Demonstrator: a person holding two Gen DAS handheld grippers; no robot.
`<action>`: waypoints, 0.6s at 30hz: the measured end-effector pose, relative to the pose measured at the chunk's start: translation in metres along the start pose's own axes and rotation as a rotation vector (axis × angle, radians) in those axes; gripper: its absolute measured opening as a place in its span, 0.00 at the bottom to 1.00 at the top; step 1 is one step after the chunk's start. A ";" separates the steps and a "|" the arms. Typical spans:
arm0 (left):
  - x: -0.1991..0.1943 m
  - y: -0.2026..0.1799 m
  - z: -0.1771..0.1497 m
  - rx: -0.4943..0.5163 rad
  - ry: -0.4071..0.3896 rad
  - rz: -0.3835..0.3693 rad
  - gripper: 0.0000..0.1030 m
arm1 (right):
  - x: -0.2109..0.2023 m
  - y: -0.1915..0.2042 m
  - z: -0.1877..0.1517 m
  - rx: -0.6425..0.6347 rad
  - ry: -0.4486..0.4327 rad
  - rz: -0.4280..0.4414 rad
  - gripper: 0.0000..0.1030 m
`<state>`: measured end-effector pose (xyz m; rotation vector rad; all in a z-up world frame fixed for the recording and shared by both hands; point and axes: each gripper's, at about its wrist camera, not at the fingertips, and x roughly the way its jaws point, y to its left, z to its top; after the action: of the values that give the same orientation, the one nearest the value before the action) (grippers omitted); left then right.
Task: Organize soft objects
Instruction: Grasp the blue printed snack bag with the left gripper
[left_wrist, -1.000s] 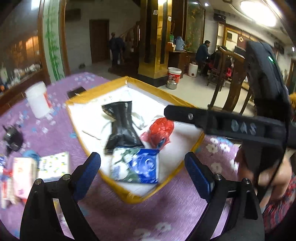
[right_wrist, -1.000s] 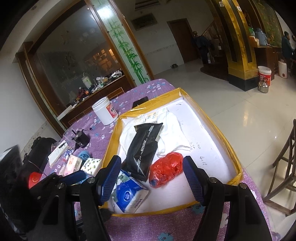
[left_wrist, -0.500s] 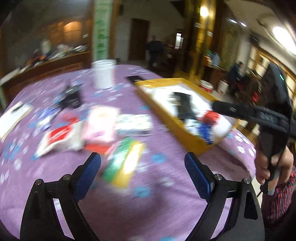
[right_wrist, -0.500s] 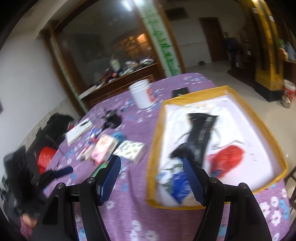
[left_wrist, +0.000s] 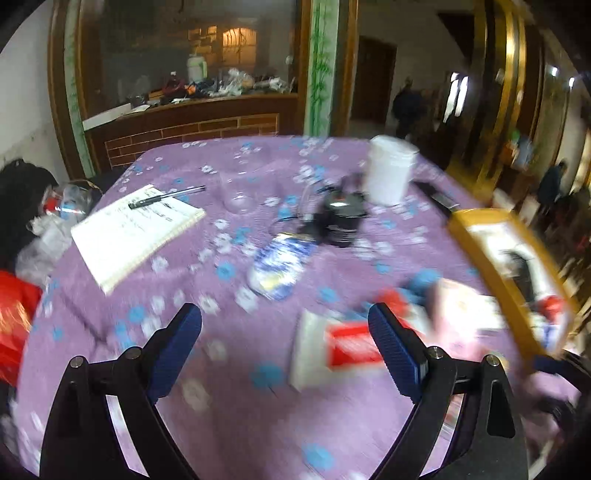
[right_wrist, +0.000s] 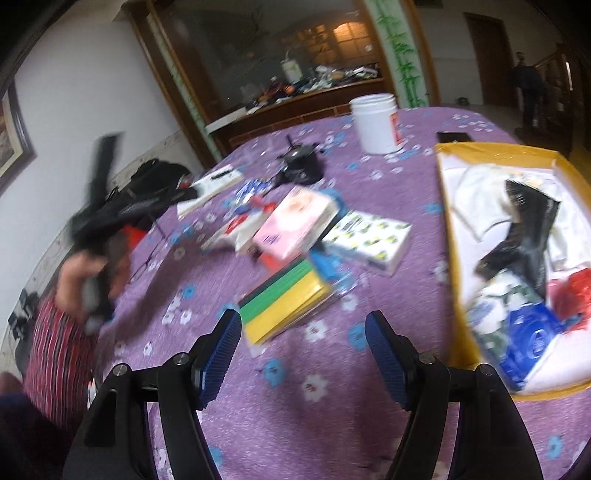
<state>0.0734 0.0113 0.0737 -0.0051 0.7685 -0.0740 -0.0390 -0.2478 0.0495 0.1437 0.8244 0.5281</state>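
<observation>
My left gripper (left_wrist: 284, 350) has its fingers wide and holds nothing; my right gripper (right_wrist: 304, 354) is the same, wide and empty — both hang above the bench (right_wrist: 295, 424), neither touching a pack.

I judge the job partly done. With the yellow tray (right_wrist: 448, 236) as landmark: inside it lie a white cloth (right_wrist: 484, 192), a black pouch (right_wrist: 528, 229), a blue-and-white pack (right_wrist: 517, 332) and a red bag (right_wrist: 570, 291), so four soft things look put away.

What is left sits left of the tray, out on the purple cloth. Farthest from it, a red-and-white pack (right_wrist: 236, 230); then a pink pack (right_wrist: 295, 225) leaning over its neighbours; nearest the tray, a white patterned pack (right_wrist: 373, 236). In front of those, closest to my right fingers, a green-and-yellow sponge block (right_wrist: 284, 302). A small blue-and-white pouch (left_wrist: 277, 266) lies further out, beyond the pile.

Not mine to sort, I think: a notebook (left_wrist: 133, 232) with a pen (left_wrist: 166, 197) far left of the tray, a black gadget (right_wrist: 299, 162) with a cord, and a white tub (right_wrist: 375, 123) behind the tray's far corner. The packs overlap, so the top ones likely come first. The left view is blurred.
</observation>
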 end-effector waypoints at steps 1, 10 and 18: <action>0.019 0.001 0.008 0.012 0.022 0.011 0.90 | 0.002 0.002 -0.002 -0.009 0.006 0.003 0.70; 0.108 -0.010 0.039 0.054 0.148 0.015 0.90 | 0.002 -0.004 0.000 -0.004 0.013 -0.003 0.70; 0.108 -0.011 0.027 0.015 0.168 0.087 0.50 | 0.005 -0.007 0.006 0.012 0.028 -0.008 0.70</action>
<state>0.1685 -0.0082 0.0186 0.0492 0.9351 0.0028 -0.0289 -0.2511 0.0477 0.1438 0.8554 0.5188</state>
